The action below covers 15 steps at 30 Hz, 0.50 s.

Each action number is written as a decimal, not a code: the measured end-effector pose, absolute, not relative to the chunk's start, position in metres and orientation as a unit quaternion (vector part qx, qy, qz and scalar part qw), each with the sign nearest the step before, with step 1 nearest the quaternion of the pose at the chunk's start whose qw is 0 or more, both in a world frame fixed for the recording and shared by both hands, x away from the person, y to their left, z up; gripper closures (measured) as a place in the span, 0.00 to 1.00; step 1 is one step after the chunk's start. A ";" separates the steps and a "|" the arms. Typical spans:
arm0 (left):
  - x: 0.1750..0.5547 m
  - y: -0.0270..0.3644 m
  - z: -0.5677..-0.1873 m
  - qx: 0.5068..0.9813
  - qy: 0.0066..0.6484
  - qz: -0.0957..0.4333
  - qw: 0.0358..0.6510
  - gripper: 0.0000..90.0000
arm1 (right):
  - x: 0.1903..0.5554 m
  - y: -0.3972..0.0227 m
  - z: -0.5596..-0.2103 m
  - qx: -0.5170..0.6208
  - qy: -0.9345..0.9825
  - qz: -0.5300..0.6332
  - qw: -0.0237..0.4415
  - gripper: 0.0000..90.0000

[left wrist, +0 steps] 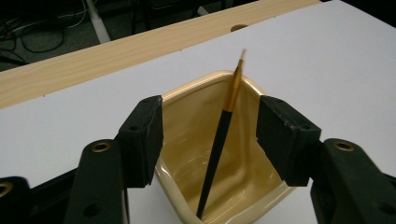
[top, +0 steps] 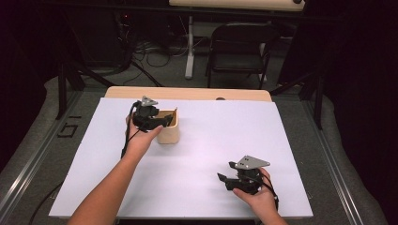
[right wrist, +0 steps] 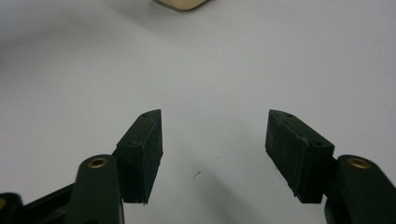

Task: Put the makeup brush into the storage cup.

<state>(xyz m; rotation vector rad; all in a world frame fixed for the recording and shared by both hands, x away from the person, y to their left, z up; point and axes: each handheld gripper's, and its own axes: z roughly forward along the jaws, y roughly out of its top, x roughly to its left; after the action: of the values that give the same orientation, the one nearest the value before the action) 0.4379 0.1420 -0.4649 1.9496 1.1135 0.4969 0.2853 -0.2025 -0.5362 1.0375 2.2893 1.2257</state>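
White sheeting covers the table (top: 197,154), with a strip of bare wood along its far edge and dark floor, cables and a folding chair (top: 239,49) beyond. Toward the far left of the sheet stands a cream square-mouthed cup (top: 170,133), and inside it a paintbrush (left wrist: 219,140) rests with its black handle end at the near bottom corner and its gold ferrule and pale tip leaning on the far rim. The brush's long axis therefore runs up and away from the left gripper (left wrist: 210,126), passing through the gap between the two pads. That gripper hovers directly over the cup mouth with its jaws well apart; neither pad touches the brush, which stands free, supported by the cup alone. The right gripper (top: 225,177) sits low near the front right of the sheet, well apart from the cup, jaws wide and empty over bare white surface. The left hand is plainly the nearer to the brush and cup; judged from this, any withdrawal should go straight back along the handle line to avoid knocking the leaning brush.
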 end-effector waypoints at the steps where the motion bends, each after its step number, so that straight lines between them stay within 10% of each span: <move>1: 0.437 0.143 -0.465 0.773 0.444 0.195 0.409 0.44 | 0.285 -0.202 -0.536 0.365 0.807 0.432 0.172 0.41; 15: 0.420 0.149 -0.459 0.780 0.421 0.196 0.419 0.39 | 0.286 -0.202 -0.536 0.365 0.807 0.431 0.173 0.41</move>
<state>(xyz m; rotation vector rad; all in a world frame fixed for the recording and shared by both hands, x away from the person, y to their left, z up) 0.4198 0.1492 -0.4590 1.9558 1.0549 0.4918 0.2855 -0.2024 -0.5363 1.0349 2.2882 1.2219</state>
